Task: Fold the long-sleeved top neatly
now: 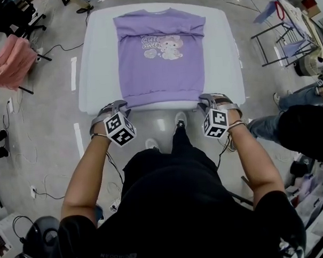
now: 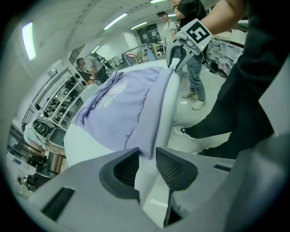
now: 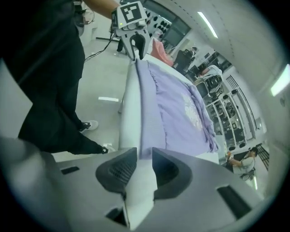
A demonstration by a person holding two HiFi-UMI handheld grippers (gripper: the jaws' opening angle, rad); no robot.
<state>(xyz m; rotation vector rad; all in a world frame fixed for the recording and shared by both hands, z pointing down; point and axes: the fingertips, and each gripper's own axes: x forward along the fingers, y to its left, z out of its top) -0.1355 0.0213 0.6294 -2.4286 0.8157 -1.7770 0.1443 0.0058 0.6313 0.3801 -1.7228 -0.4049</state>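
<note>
The purple long-sleeved top (image 1: pixel 161 61), sleeves folded in and a cartoon print on the chest, lies flat on the white table (image 1: pixel 95 75) with its hem along the near edge. My left gripper (image 1: pixel 118 106) is at the hem's left corner and my right gripper (image 1: pixel 205 100) is at its right corner. In the left gripper view the jaws (image 2: pixel 147 156) stand apart, with the ribbed hem corner (image 2: pixel 147 136) just at their tips and the table showing in the gap. The right gripper (image 3: pixel 144 156) stands the same way, open at the hem edge (image 3: pixel 149 131).
A pink garment (image 1: pixel 9 63) hangs at the far left. A metal rack (image 1: pixel 283 35) stands at the upper right, and a seated person in dark clothes (image 1: pixel 305 125) is at the right. Cables trail on the floor (image 1: pixel 46 50). Shelving fills the room's background (image 2: pixel 59 104).
</note>
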